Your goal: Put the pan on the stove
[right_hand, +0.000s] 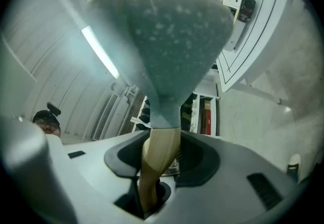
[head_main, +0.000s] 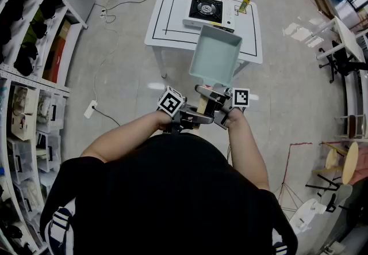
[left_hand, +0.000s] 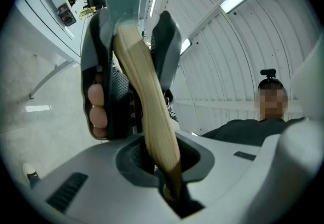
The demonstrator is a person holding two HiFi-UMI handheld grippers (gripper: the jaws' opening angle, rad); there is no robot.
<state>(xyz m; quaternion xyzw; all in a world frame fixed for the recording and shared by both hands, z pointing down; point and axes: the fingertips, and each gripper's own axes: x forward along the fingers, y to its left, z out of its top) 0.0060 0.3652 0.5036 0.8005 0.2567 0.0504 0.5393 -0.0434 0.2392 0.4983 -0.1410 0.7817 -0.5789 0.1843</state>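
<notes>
pan location: the pan [head_main: 215, 55] is hanging in the air at centre frame in the head view, over bare floor. It is touching neither the table [head_main: 158, 23] nor the stove [head_main: 205, 11].
stove location: it is sitting on the white table at upper centre, well apart from the pan. A small bottle [head_main: 245, 2] is standing just beside it to the right.
left gripper: the left gripper [left_hand: 169, 187] is clamping tight on the thin tail end of the wooden handle [left_hand: 152, 117], jaws nearly together.
right gripper: the right gripper [right_hand: 152, 187] is gripping the same handle closer to the pan body. Its jaws are standing a bit wider because the wood is thicker there.
pan pose: the pan is pointing away from the person towards the table, open side up and roughly level.
handling guess: it is looking like a stiff, square metal pan, not fragile and probably moderate in weight. The weight is sitting far out past the handle, so it is likely pulling the front down.
slip risk: the wood is looking smooth and tapered, so the pan could be twisting or sliding in the pads if the grip loosens.
best hold: the handle is the only sensible grab point. The two-gripper hold is suiting it, with the forward grip carrying the load.
task stage: the carry is under way and the pan is not yet placed on the burner.
</notes>
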